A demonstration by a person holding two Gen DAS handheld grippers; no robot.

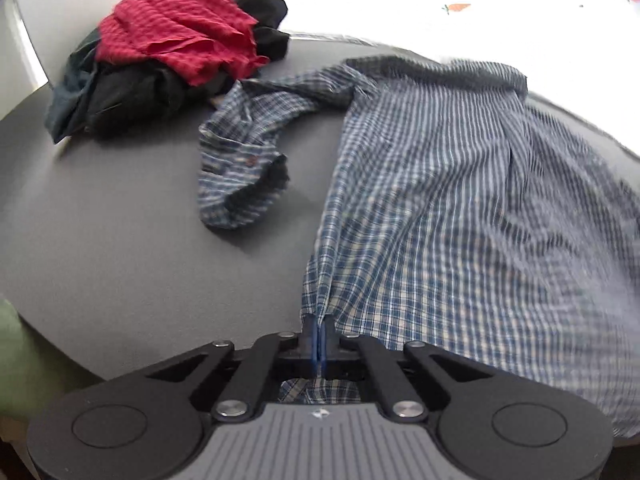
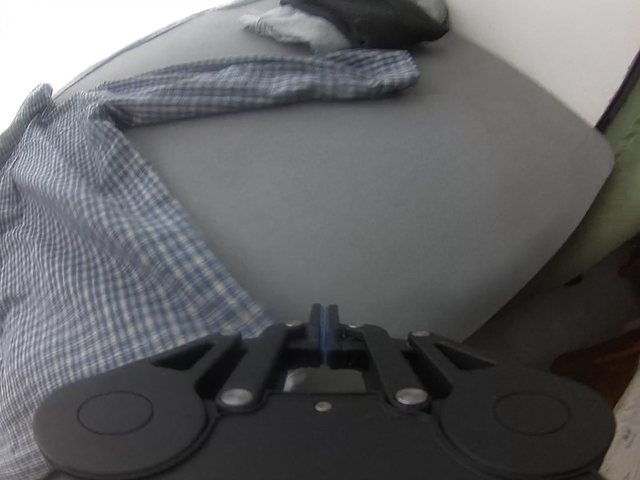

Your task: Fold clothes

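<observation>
Between both clamped tongs, left tongs [image 1: 319, 326] and right tongs [image 2: 325, 314], keep the plaid shirt [image 1: 440, 200] hem pinched taut, lifting evenly off the desk [image 1: 120, 240].

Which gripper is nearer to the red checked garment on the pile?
Left. The left gripper is shut on the blue plaid shirt hem, with the red checked garment ahead across the table. The right gripper's view doesn't show it.

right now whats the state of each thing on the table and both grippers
plaid shirt: spread flat, hem pinched
left sleeve: crumpled, bent back
right sleeve: stretched out straight
red shirt: unfolded, heaped on dark clothes
left gripper: shut on shirt hem
right gripper: shut; grip on the shirt unclear
</observation>
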